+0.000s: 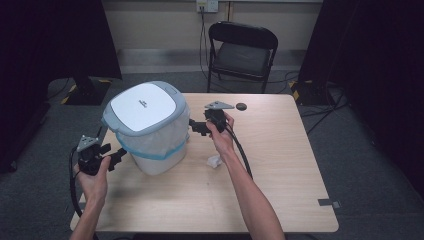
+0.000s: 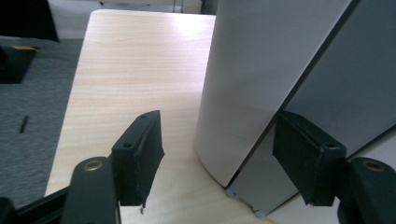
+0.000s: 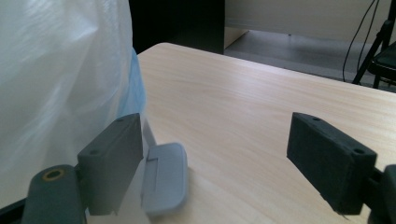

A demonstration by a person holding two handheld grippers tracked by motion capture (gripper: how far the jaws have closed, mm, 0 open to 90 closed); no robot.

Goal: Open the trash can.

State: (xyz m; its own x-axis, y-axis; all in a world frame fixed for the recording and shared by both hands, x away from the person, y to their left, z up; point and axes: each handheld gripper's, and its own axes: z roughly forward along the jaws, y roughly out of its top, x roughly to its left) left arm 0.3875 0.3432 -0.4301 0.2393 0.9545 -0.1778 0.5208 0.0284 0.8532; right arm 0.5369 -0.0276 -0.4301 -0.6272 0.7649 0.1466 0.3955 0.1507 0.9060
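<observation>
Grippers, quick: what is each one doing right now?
Left gripper: open, holding nothing, beside the white lidded bin.
Right gripper: open, holding nothing, beside the bin's white bag.

Bin (image 2: 261,70) cropped by top edge, chair (image 3: 383,51) cut off (right side), crumpled scrap (image 1: 215,161) indistinct

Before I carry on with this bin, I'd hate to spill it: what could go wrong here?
1. The bin stands near the table's left edge; a push from the right gripper could slide it toward that edge.
2. The liner hangs loose over the bin's outside; the open jaws beside it could snag or tear it.
3. The left gripper is open beside the bin's base, so a one-sided grab might tip it.
</observation>
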